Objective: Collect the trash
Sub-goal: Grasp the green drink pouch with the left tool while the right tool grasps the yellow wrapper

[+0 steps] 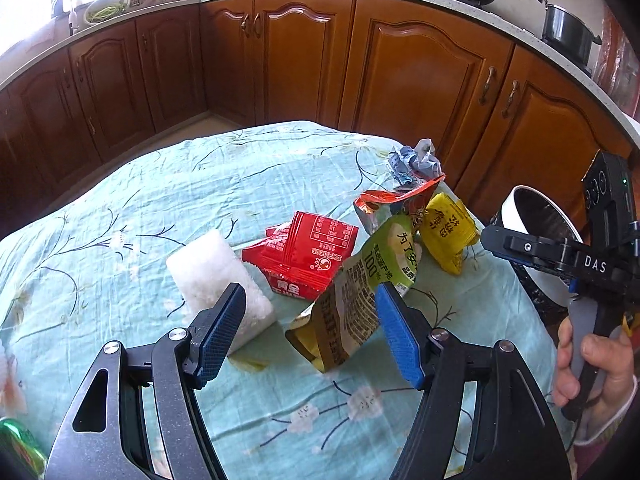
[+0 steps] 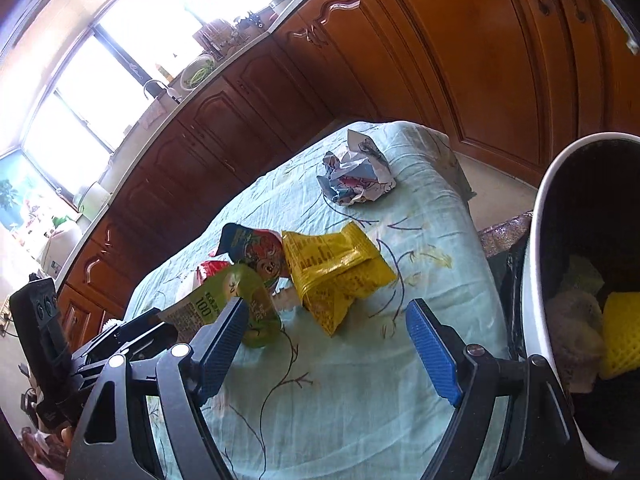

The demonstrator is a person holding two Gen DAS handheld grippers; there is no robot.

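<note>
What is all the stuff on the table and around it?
foam block: one, white, left of the wrappers
red packet: one, red, middle of the table
green bag: one, green and brown, in front of the left gripper
orange bag: one, orange, behind the green bag
yellow packet: one, yellow, right of the green bag
crumpled paper: one, white and blue, far end
tablecloth: one, pale blue, flowered, over the table
bin: one, white rim, black liner, right of the table, trash inside
cabinets: brown wood, behind the table
left gripper: open, empty
right gripper: open, empty
hand: one, holding the right gripper's handle
</note>
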